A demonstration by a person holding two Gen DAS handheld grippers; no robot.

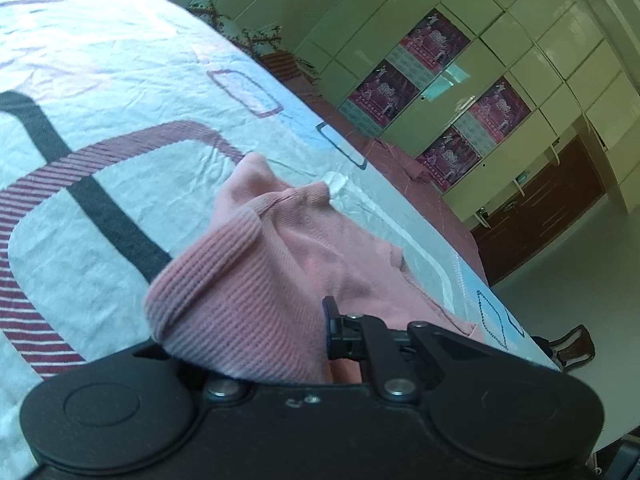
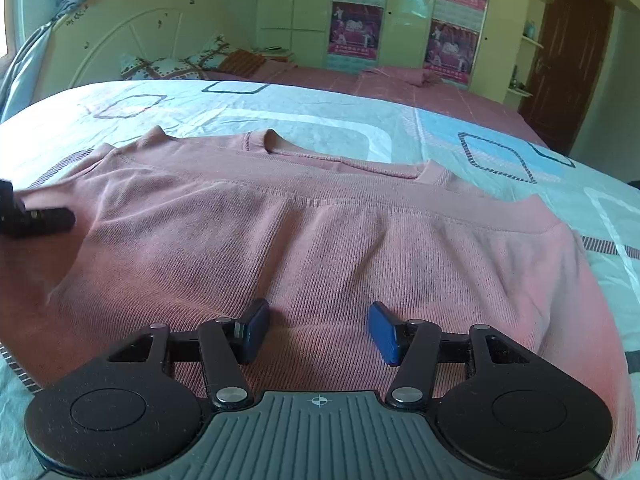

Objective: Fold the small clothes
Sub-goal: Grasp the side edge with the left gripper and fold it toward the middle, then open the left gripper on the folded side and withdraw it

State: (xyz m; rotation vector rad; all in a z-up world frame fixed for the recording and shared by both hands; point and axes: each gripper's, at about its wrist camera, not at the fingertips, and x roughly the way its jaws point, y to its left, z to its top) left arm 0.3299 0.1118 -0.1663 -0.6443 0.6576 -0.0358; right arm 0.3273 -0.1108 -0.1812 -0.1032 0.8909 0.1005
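Pink ribbed sweater [image 2: 320,232] lies spread across the bed [image 2: 280,116] just ahead of both my grippers, its neckline on the far side from me and its hem nearest. My left gripper [image 1: 320,332] has its jaws closed down tight on a bunched fold of that sweater, which humps up over the fingers and hides the left one; I judge I have pinched the side edge so that I can carry it across the body as the first fold. In the right wrist view that same gripper shows as a dark shape at the far left, touching the cloth where wrinkles fan away from it, which fits a pull on the fabric. My left hand tips moderately downward and is rolled, so the bed runs diagonally through its view, with the rest of the sweater trailing away ahead and to the right. My right gripper [image 2: 318,332] holds nothing: its blue pads [image 2: 384,332] stand about half apart, one on each side of a strip of ribbed fabric near the hem, low over it, though I cannot tell whether they touch it. I judge it waits there to pin or pinch the lower edge while the left side is carried over. That hand points more steeply down and sits level. Beyond the sweater the patterned sheet runs out to pillows [image 2: 176,64] by the headboard [image 2: 120,28], and a wardrobe [image 2: 400,16] with posters stands farthest off.
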